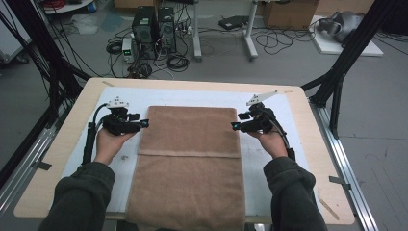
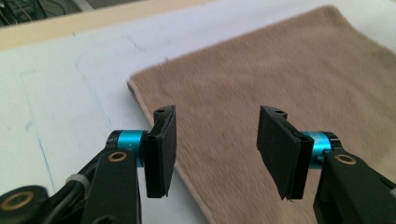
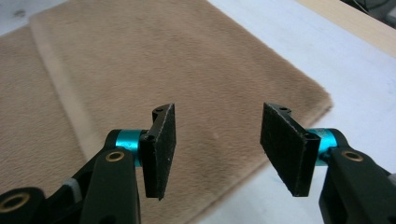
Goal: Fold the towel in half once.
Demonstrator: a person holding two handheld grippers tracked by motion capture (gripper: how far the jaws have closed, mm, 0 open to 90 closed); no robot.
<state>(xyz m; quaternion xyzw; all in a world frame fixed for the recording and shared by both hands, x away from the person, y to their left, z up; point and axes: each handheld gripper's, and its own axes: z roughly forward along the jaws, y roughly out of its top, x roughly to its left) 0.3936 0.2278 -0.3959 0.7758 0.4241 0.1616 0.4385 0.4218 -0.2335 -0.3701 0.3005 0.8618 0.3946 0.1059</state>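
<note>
While the towel (image 1: 190, 159) runs lengthwise away from the person, the left gripper (image 1: 142, 124) and right gripper (image 1: 236, 126) flank its far half, jaws spread, empty, pointing inward at its side edges.

Grey floor (image 1: 385, 144); tangled cables (image 1: 178, 60); two computer towers (image 1: 154, 26); cardboard box (image 1: 288, 14); black frame struts (image 1: 346, 62).

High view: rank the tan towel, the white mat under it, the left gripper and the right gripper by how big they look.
1. white mat
2. tan towel
3. left gripper and right gripper: they look about alike, so no ranking between them.
</note>
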